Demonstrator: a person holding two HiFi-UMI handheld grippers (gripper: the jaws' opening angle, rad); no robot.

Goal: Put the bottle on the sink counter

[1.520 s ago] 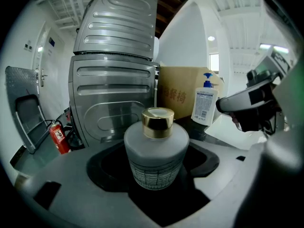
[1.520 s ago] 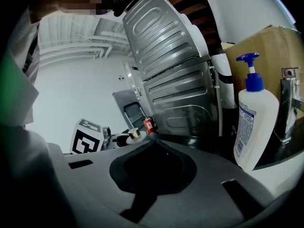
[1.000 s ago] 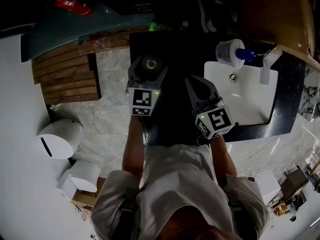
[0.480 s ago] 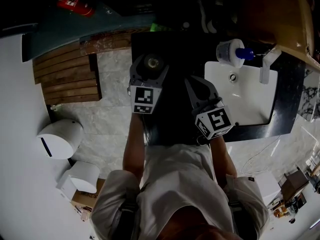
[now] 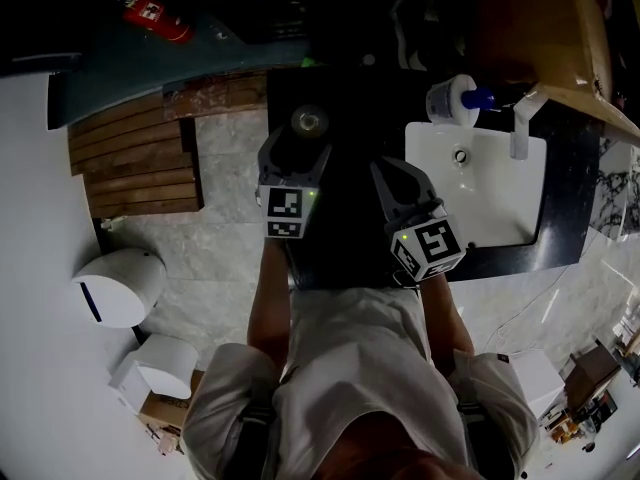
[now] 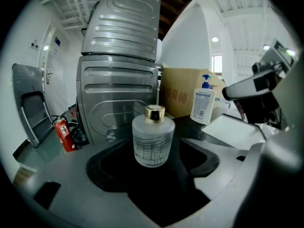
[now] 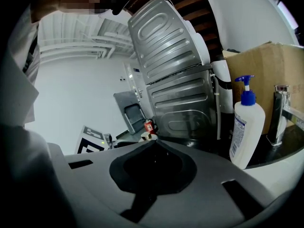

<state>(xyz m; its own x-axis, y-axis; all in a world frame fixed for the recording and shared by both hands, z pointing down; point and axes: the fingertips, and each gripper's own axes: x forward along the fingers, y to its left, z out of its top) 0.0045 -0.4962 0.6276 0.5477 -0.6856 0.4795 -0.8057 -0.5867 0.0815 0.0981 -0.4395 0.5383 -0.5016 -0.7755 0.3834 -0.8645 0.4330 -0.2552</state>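
Head view, bottle: the frosted glass bottle (image 5: 309, 121) stands upright on the black sink counter (image 5: 355, 88), near its left end and well apart from the basin (image 5: 500, 218).
Head view, grippers: the left gripper (image 5: 296, 144) sits just behind the bottle. The right gripper (image 5: 400, 171) hangs over the counter between the bottle and the basin.
Left gripper view, jaws: spread wide, with the gold-capped bottle (image 6: 153, 139) between their tips. There is a gap on each side and neither jaw touches it.
Right gripper view, jaws: closed tip to tip, with nothing between them. A pump bottle (image 7: 244, 132) and a faucet (image 7: 279, 113) stand ahead on the right.
Handling: likely rigid, heavy for its size, smooth and breakable. The best hold is probably across the squat round body below the shoulder, not on the cap.
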